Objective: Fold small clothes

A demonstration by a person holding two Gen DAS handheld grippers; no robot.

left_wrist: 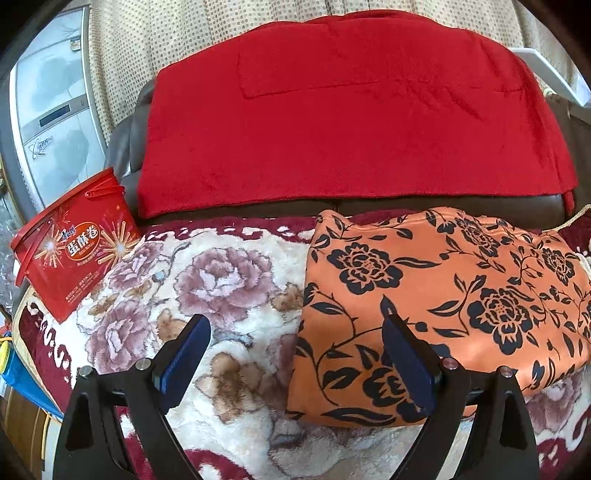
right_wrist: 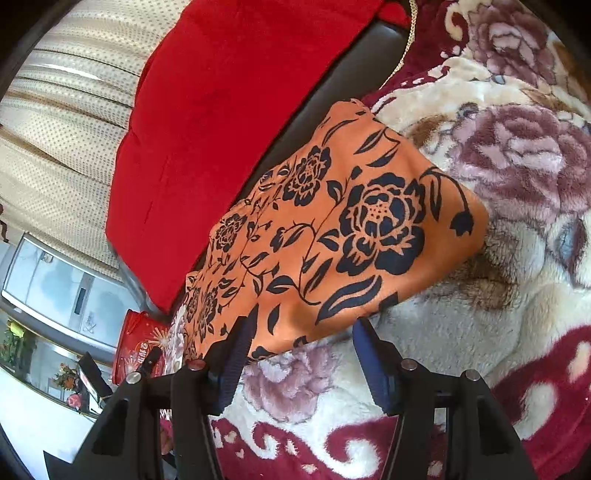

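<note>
The orange cloth w/ black flowers (left_wrist: 443,295) is folded into a flat pad. It lies on the fluffy flower blanket (left_wrist: 229,280), just ahead of both claws.

Left claw (left_wrist: 297,350): let go, jaws wide apart, nothing in them. Its right finger is over the near-left part of the orange cloth; can't tell if it touches. Its left finger is over bare blanket. Ahead & to the left of this claw sits a red snack bucket (left_wrist: 74,240) on the blanket edge, well apart from the cloth. Straight ahead, past the cloth, a big red blanket (left_wrist: 332,122) hangs over the dark sofa back (left_wrist: 424,208). Behind that is a dotted curtain (left_wrist: 184,33). Far left is a white fridge (left_wrist: 55,122).

Right claw (right_wrist: 303,332): also let go, jaws apart, nothing pinched. The near edge of the orange cloth (right_wrist: 332,229) is right at its tips, mostly by the left finger. To the right of this claw is only fluffy blanket (right_wrist: 498,258). Ahead & left is the red blanket (right_wrist: 221,110), w/ the curtain (right_wrist: 66,129) past it. Low on the left the red bucket (right_wrist: 136,343) peeks out. Nothing lies on top of the cloth.
</note>
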